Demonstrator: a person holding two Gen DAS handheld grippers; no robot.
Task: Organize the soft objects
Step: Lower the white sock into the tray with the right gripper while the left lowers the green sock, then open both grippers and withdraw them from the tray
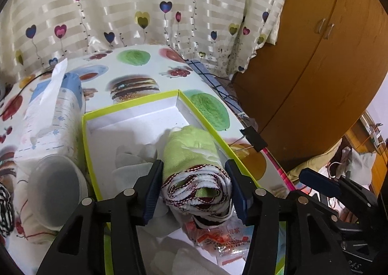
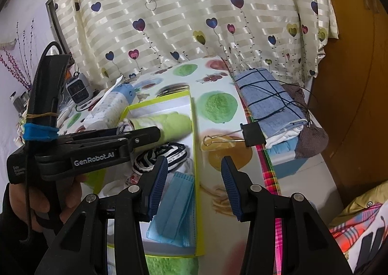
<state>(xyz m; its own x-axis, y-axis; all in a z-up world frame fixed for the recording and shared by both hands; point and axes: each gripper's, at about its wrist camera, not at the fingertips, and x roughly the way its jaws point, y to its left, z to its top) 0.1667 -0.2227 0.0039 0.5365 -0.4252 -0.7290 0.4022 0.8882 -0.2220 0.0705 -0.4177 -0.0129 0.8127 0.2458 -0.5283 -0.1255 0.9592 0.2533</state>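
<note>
Left gripper (image 1: 196, 190) is sitting over the green-rimmed box (image 1: 83, 144), jaws spread wide either side of the rolled green towel (image 1: 191, 151). Pads are flanking its white, red-stitched end, not pinching it; a gap is showing on both sides. The towel is lying in the box along the right wall, its rolled end facing my camera, resting on a clear packet with red print (image 1: 218, 238).

Right gripper (image 2: 194, 182) is hovering above the box's right edge, jaws parted about halfway, holding nothing. Below its left finger, blue face masks (image 2: 174, 209) are lying in the near part of the box. A black-and-white striped cloth (image 2: 157, 153) is sitting in the middle, just behind them, with the towel beyond it.

From the right wrist view I'm seeing my left hand (image 2: 36, 202) gripping the left tool.

A tissue pack (image 1: 53, 114) is lying just left of the box, with a clear plastic lid (image 1: 55, 190) in front of it. A binder clip (image 2: 252, 134) is pinching the tablecloth (image 2: 218, 105) at the table's right edge.
</note>
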